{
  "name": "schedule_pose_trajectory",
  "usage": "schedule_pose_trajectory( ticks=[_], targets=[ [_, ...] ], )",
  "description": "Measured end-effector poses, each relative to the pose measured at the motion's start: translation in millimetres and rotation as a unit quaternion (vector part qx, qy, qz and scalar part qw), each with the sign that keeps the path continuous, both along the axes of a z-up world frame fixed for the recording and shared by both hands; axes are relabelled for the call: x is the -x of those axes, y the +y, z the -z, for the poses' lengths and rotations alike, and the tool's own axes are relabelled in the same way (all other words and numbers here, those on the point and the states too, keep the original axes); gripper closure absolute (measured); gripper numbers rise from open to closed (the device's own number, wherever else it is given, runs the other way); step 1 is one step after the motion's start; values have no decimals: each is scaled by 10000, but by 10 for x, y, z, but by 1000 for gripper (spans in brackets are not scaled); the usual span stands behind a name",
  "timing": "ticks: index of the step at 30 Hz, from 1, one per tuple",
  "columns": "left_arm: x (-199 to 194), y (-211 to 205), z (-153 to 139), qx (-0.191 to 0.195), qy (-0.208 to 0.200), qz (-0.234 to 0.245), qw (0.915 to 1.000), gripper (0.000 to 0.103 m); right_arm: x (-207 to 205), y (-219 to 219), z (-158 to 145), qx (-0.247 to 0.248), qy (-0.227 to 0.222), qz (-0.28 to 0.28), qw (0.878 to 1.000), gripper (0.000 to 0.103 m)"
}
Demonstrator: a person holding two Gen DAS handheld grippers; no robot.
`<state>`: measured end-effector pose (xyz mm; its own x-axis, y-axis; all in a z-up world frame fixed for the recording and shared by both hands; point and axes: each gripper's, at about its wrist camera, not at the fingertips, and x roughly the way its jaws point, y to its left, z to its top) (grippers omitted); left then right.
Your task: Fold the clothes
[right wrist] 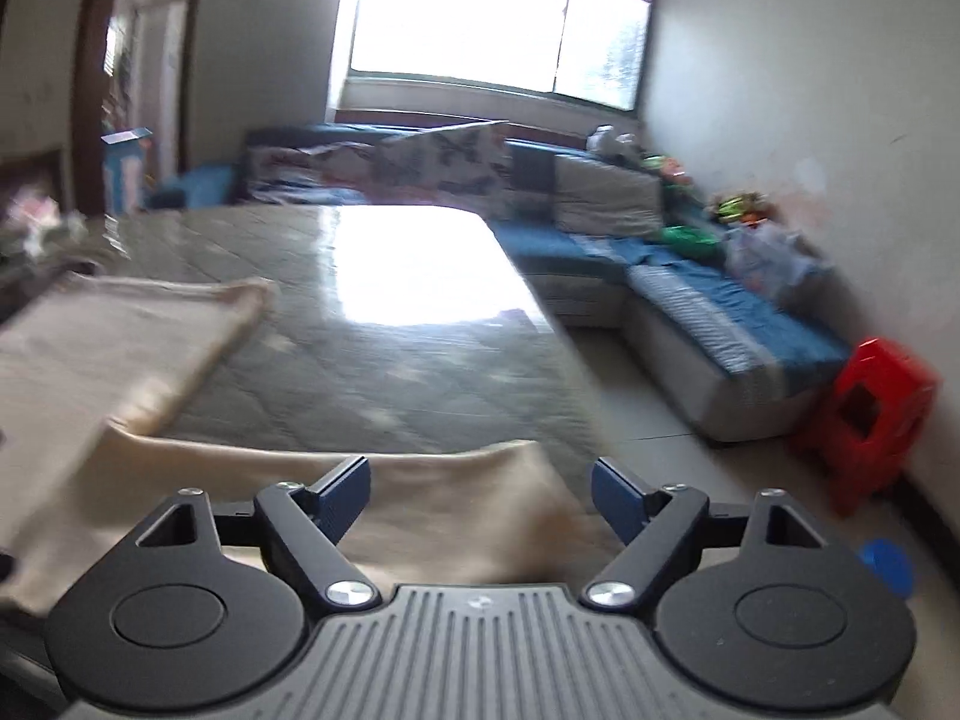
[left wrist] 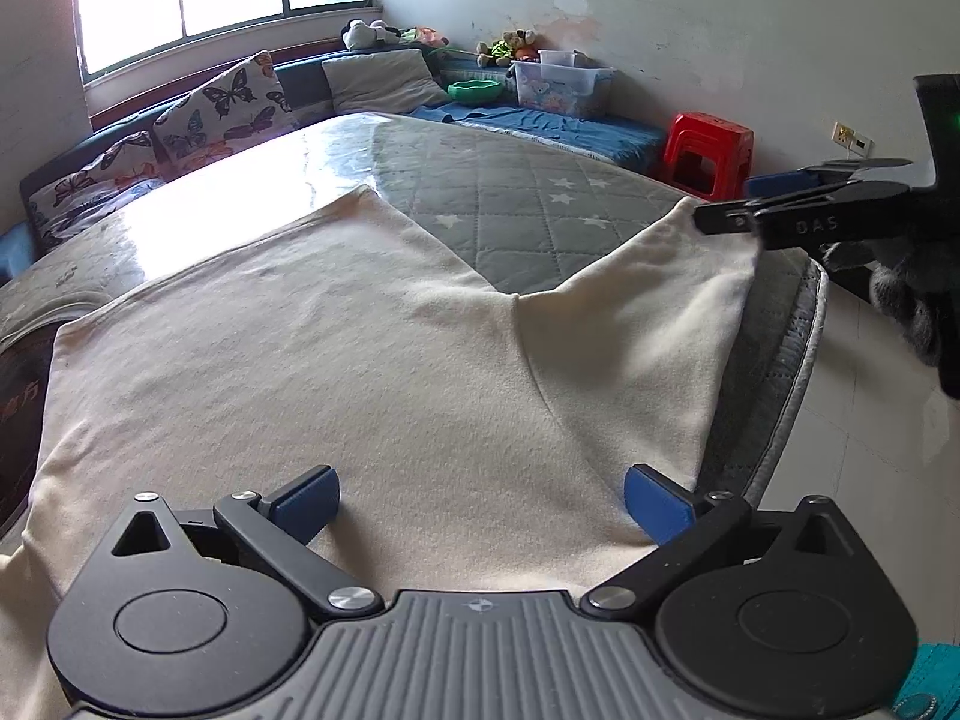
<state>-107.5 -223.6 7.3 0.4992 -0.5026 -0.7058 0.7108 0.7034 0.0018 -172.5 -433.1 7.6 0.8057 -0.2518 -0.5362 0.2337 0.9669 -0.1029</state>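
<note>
A cream shirt (left wrist: 336, 360) lies spread flat on a grey quilted mattress (left wrist: 510, 192), one sleeve (left wrist: 648, 312) reaching to the mattress's right edge. My left gripper (left wrist: 480, 504) is open, its blue pads just above the shirt's near part. My right gripper shows from the side in the left wrist view (left wrist: 714, 221), at the tip of that sleeve. In the blurred right wrist view my right gripper (right wrist: 480, 495) is open with the sleeve (right wrist: 456, 504) lying below its blue pads. The shirt's body (right wrist: 120, 348) lies to the left.
A red plastic stool (left wrist: 708, 153) stands on the tiled floor right of the mattress. A blue sofa (right wrist: 690, 300) with butterfly cushions (left wrist: 222, 108), plush toys and a clear box (left wrist: 561, 84) runs along the window wall. The mattress edge (left wrist: 792, 348) drops off at right.
</note>
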Motion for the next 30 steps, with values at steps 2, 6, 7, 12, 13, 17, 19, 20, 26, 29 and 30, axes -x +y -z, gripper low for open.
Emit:
schedule_pose_trajectory(
  ticks=[2,6,7,12,13,17,19,20,26,29,30],
  targets=[
    [16,17,-13,39,-3,16,10000,0,-38,110,3,168,-45,-101,9998,29],
    [43,34,-32,96,-30,44,9999,0,-133,110,83,-207,196,-372,9989,29],
    [58,66,-48,133,-40,49,9999,0,-147,92,130,-230,278,-337,9988,29],
    [161,380,-193,361,-246,-20,9990,0,-51,-164,230,-637,277,105,9975,28],
    [176,465,-226,404,-294,-68,9987,0,-35,-190,213,-587,304,188,9976,28],
    [215,791,-306,503,-473,-378,9969,1,4,-91,104,-477,288,22,9984,28],
    [218,929,-317,501,-506,-544,9960,1,3,72,43,-381,233,-292,9986,28],
    [212,990,-312,487,-508,-632,9955,1,-1,154,14,-354,202,-465,9981,28],
    [245,1181,-209,251,-523,-805,9951,5,-114,827,-76,-236,168,-1842,9825,27],
    [292,1210,-134,84,-543,-792,9953,5,-159,1100,-55,-79,237,-2264,9737,27],
    [308,1216,-109,21,-552,-768,9955,5,-161,1180,-43,-3,267,-2401,9704,27]
  ],
)
